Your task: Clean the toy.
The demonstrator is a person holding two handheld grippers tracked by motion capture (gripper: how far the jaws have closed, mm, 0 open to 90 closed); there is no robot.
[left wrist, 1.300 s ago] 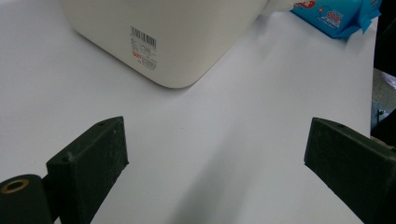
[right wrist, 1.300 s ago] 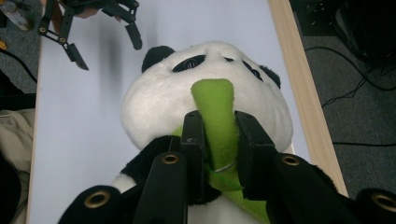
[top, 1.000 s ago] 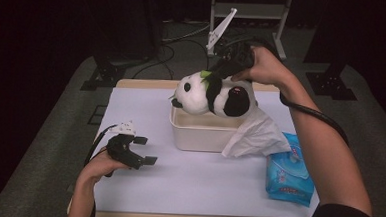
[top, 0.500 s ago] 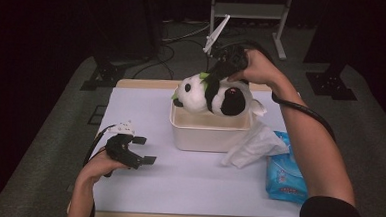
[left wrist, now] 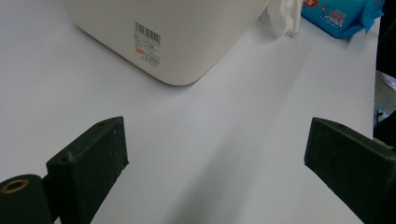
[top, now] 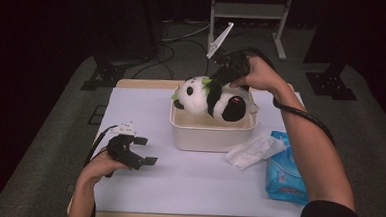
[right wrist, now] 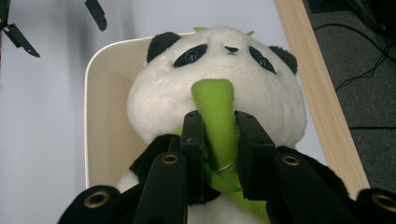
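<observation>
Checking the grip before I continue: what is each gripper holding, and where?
The right gripper clamps the panda plush by its green bamboo piece; the left gripper holds nothing.

My worktop [top: 177,188] is a white sheet over a wooden top. At its twelve o'clock I see a cream bin [top: 212,132]. A crumpled white tissue [top: 251,150] lies toward three o'clock, touching a blue wipes pack [top: 286,173] at four. My left claw [top: 146,151] rests near eight o'clock.
</observation>
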